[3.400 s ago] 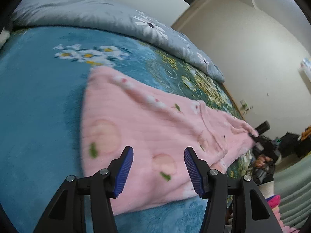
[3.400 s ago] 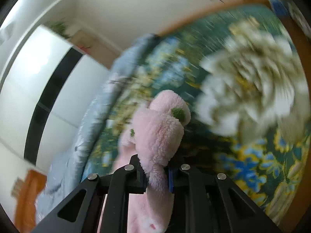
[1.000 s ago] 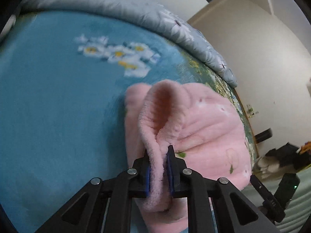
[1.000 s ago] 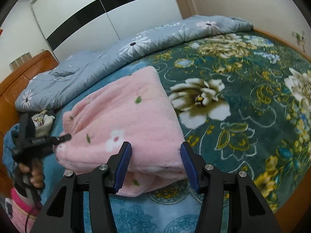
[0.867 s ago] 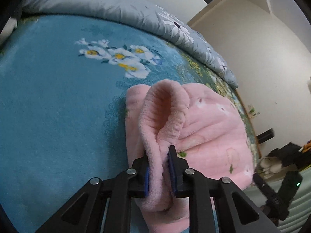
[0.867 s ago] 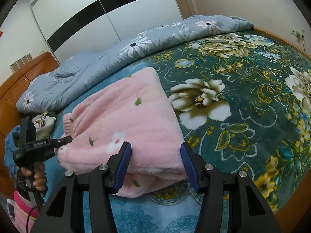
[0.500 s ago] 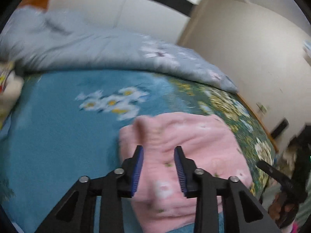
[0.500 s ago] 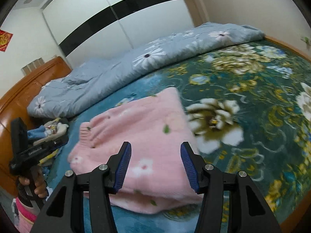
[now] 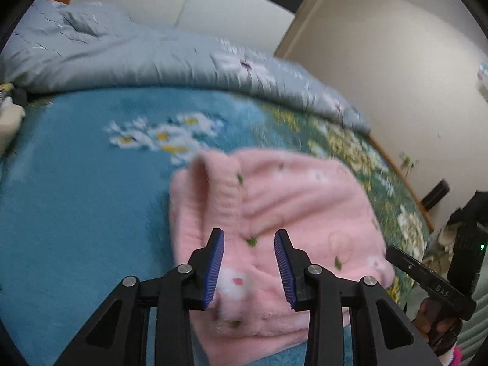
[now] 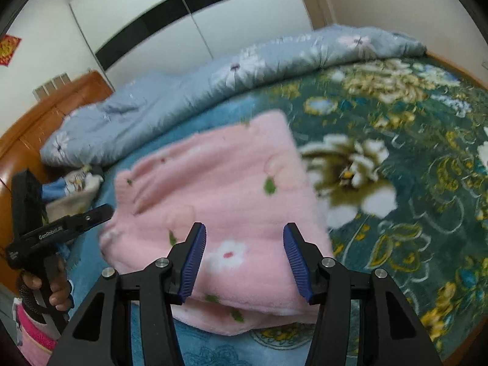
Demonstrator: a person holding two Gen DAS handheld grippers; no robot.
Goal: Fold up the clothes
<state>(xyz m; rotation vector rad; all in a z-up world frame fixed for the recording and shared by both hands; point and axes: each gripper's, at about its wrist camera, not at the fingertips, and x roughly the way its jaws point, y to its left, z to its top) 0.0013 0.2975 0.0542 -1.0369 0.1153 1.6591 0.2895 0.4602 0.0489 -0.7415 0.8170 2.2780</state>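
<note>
A pink fleece garment (image 9: 289,207) with small flower and leaf prints lies folded on the bed; it also shows in the right wrist view (image 10: 219,189). My left gripper (image 9: 249,239) is open and empty, hovering just above the garment's near left part. My right gripper (image 10: 244,235) is open and empty above the garment's near edge. The left gripper also shows at the left of the right wrist view (image 10: 91,213), held beside the garment's ribbed edge. The right gripper's body shows at the right of the left wrist view (image 9: 427,280).
The bed has a blue and green floral blanket (image 9: 76,189). A grey flowered quilt (image 10: 213,76) is heaped along its far side. A wooden headboard (image 10: 27,131) and small cloth items (image 10: 73,189) are at the left. Walls and a wardrobe stand behind.
My left gripper let go of the garment's folded edge, opened and pulled back. The edge now lies on the garment. My right gripper stayed open and lifted slightly back.
</note>
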